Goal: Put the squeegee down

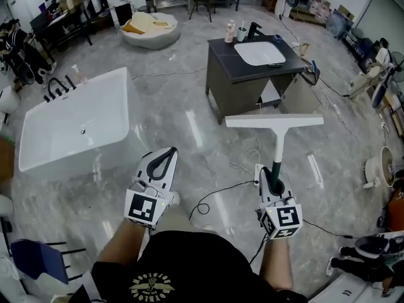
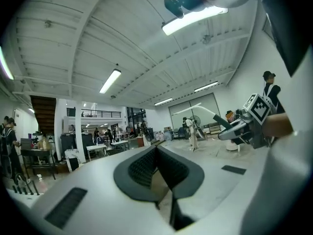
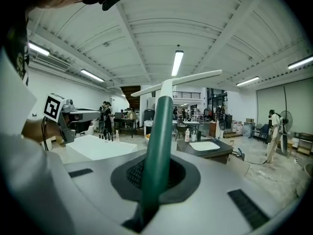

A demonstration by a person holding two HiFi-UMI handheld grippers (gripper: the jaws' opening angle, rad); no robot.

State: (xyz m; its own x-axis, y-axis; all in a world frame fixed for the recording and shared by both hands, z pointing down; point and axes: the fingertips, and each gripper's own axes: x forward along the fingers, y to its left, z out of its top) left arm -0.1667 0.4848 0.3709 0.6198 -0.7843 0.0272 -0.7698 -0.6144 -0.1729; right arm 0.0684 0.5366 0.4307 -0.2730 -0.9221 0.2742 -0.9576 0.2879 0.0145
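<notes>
Low at the right of the head view, your right gripper [image 1: 271, 178] has its jaws clamped on the dark green grip of the squeegee [image 1: 276, 134]. The tool is off the floor, held out ahead of you. Its long axis runs from the gripper almost straight up the frame: the green grip is nearest you, then comes the white shaft, then the white blade bar at the far end. That bar lies crosswise, left to right across the frame, at a right angle to the shaft. The blade end points up the frame toward the dark vanity [image 1: 249, 81] with its white basin [image 1: 260, 52] in the upper middle. In the right gripper view the green handle rises from between the pads through the middle of the frame. The blade bar spreads across the top of it, slanting up to the right.

Lower left of centre in the head view, your left gripper [image 1: 165, 158] hangs level with the other one, well apart from the squeegee. Its pads are pressed together with nothing between them, as the left gripper view shows plainly.

A white bathtub [image 1: 76, 125] fills the left of the head view. A black cable [image 1: 221, 191] loops over the grey marble floor [image 1: 189, 131] between your two grippers.
</notes>
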